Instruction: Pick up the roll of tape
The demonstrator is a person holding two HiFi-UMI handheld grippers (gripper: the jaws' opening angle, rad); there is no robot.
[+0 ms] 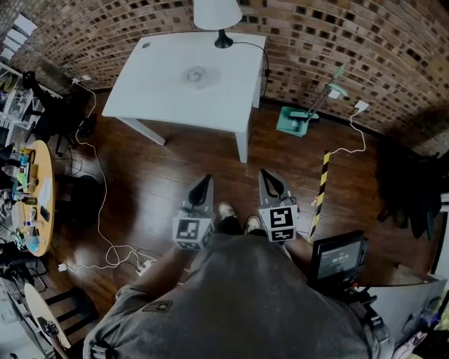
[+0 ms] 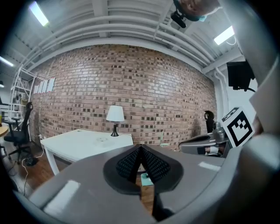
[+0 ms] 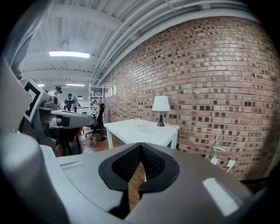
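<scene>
The roll of tape (image 1: 196, 73) is a clear ring lying flat near the middle of the white table (image 1: 161, 91) by the brick wall. In the right gripper view it is only a faint mark (image 3: 142, 127) on the tabletop. Both grippers are held over the wooden floor, well short of the table and pointing toward it. My left gripper (image 1: 204, 181) is shut with nothing between its pads, and its tips (image 2: 140, 147) meet. My right gripper (image 1: 269, 175) is likewise shut and empty, pads (image 3: 141, 145) together.
A white lamp (image 1: 217, 17) stands at the table's far edge, its cord running off the right side. A green dustpan (image 1: 296, 120) and a yellow-black striped bar (image 1: 321, 184) lie right of the table. White cables (image 1: 105, 210) trail across the floor on the left. A cluttered round table (image 1: 43, 203) stands far left.
</scene>
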